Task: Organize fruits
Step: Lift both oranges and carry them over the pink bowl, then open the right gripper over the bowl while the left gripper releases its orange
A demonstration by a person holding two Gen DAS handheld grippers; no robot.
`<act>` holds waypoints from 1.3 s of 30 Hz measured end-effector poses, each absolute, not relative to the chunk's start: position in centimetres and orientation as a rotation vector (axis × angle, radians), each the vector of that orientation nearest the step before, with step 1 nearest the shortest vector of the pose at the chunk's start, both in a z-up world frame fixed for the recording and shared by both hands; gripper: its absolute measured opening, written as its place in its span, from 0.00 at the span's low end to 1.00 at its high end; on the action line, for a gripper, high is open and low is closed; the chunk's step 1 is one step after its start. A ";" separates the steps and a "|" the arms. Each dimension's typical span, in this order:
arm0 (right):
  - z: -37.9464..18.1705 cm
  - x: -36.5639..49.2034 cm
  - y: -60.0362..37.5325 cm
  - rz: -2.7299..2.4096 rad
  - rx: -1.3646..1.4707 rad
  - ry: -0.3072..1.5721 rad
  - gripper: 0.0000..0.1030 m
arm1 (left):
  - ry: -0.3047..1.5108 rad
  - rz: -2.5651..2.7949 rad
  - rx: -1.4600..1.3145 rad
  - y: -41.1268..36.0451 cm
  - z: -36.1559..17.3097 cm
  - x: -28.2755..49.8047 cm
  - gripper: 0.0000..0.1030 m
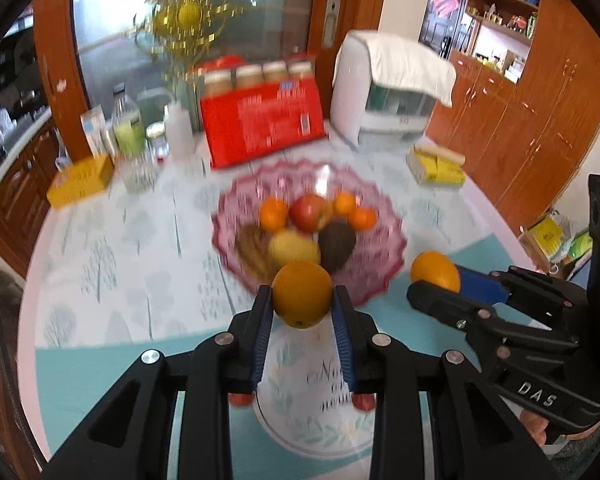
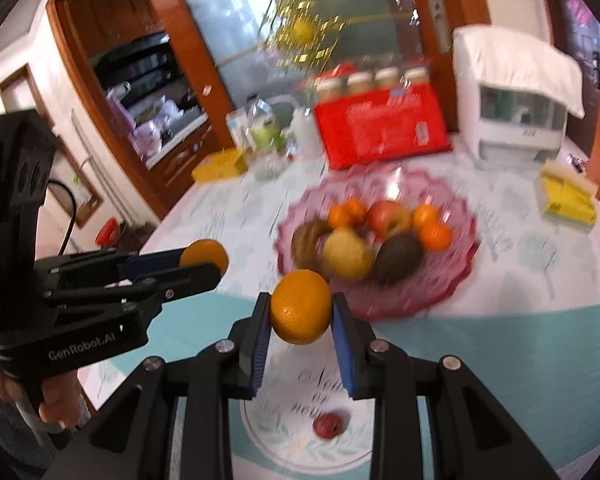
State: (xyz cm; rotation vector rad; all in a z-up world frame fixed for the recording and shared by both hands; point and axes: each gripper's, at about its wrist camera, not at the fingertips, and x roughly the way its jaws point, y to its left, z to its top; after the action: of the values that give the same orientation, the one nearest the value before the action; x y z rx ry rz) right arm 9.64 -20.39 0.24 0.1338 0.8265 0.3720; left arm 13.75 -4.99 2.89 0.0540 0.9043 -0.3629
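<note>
Both black two-finger grippers, left [image 1: 302, 300] and right [image 2: 301, 307], each clamp a round orange, left's [image 1: 302, 294] and right's [image 2: 301, 306], near the scalloped pink glass fruit dish [image 1: 380, 276]. Judged risk: smooth round skins could slip from the pads, or a released orange could roll off the heaped fruit onto the pale patterned tablecloth [image 1: 119, 260].

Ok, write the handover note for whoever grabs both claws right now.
Left claw: shut on an orange, held in the air over the near table.
Right claw: shut on a second orange, also in the air.
Pink fruit dish: mid-table, already holding small oranges, an apple, a yellow fruit, a dark fruit and bananas.
Small red fruit: on the table below the right claw.
Done: both oranges gripped.
Left: set both oranges down, probably in the dish, then fetch the red fruit.
</note>
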 end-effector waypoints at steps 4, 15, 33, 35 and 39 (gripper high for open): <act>3.0 11.6 -21.6 0.315 0.129 0.765 0.29 | 0.856 -0.351 0.063 -6.0 5.1 15.7 0.27; 0.2 19.1 -25.2 0.136 0.203 0.832 0.29 | 0.925 -0.332 0.091 -9.6 0.8 21.6 0.27; -10.3 21.1 -24.7 0.007 0.217 0.978 0.30 | 1.054 -0.329 0.233 -12.5 -9.0 23.7 0.28; -10.3 21.1 -24.7 -0.001 0.208 0.974 0.30 | 1.053 -0.331 0.243 -12.6 -9.1 23.6 0.28; -10.2 21.0 -24.7 -0.002 0.206 0.974 0.30 | 1.037 -0.311 0.266 -12.6 -9.1 23.1 0.36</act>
State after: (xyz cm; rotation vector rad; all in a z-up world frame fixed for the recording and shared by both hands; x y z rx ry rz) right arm 20.97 -24.67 -10.18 0.2065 0.9741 -0.0015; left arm 23.10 -12.62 -9.08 0.2655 1.0366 -0.3110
